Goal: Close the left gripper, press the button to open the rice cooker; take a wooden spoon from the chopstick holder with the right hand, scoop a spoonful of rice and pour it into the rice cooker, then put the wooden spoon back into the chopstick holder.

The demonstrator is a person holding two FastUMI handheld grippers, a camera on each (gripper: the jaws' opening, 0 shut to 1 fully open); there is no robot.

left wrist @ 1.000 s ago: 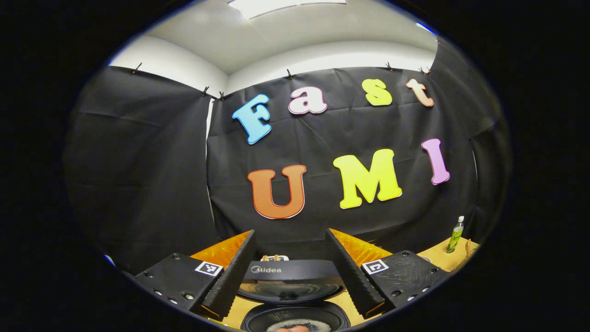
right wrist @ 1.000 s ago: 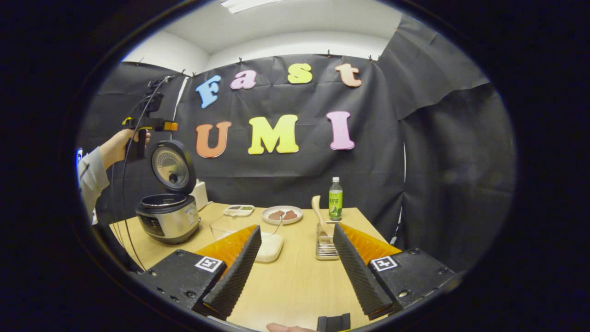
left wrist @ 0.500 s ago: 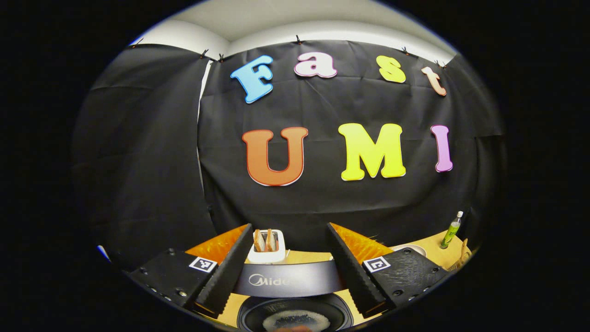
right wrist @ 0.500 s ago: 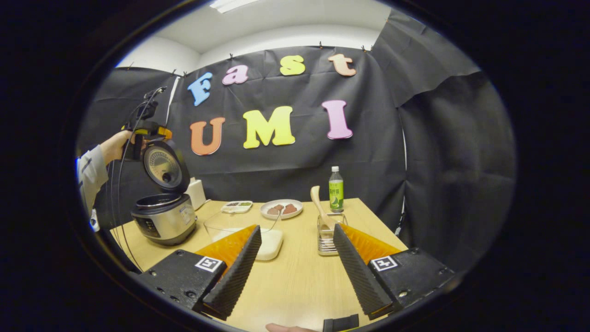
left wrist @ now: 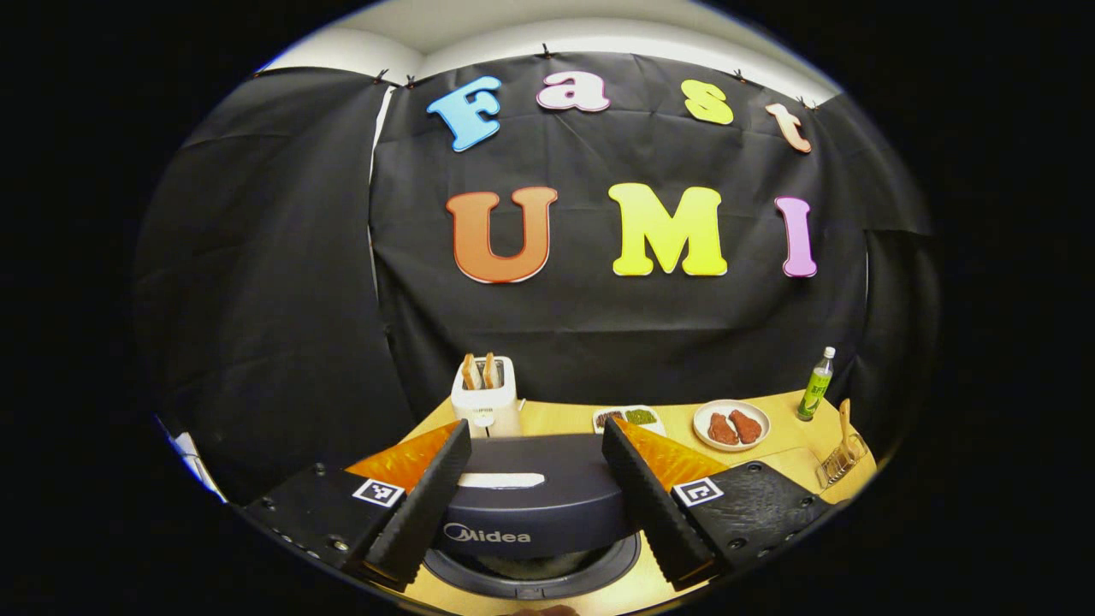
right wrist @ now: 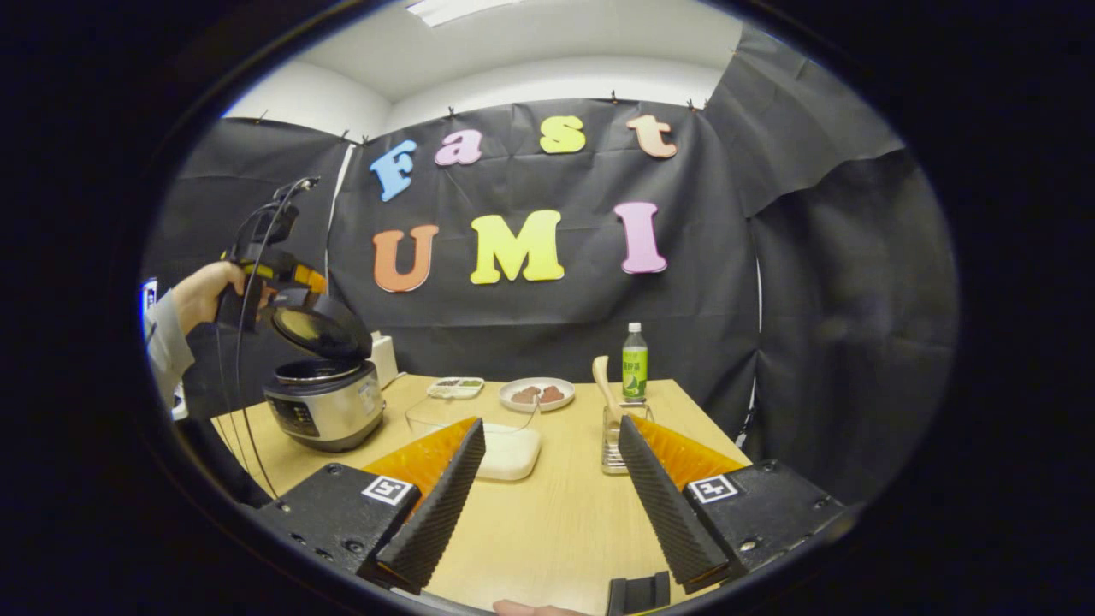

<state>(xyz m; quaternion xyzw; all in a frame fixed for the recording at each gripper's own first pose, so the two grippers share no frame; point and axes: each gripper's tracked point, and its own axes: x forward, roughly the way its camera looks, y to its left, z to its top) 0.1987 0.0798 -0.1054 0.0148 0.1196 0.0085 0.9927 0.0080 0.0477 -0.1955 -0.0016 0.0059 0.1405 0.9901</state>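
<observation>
From my seat, the right gripper view runs like this: at far left a hand [right wrist: 201, 291] holds the left gripper [right wrist: 287, 287] just above the tilted lid [right wrist: 321, 327] of the rice cooker [right wrist: 323, 409], which stands on the wooden table [right wrist: 556, 522]; whether they touch I cannot tell. Right of the cooker sit a clear bowl of rice [right wrist: 492, 436], a small tray [right wrist: 455, 387] and a plate [right wrist: 536, 393] farther back, then the chopstick holder [right wrist: 618, 436] with the wooden spoon [right wrist: 605, 381] standing in it, and a green bottle [right wrist: 634, 364] behind. My right gripper [right wrist: 552, 496] hangs over the table near edge, fingers wide apart and holding nothing. In the left gripper view, the left gripper's own fingers are spread too, straddling the dark lid without pressing it, with a toaster [left wrist: 486, 398] beyond.
</observation>
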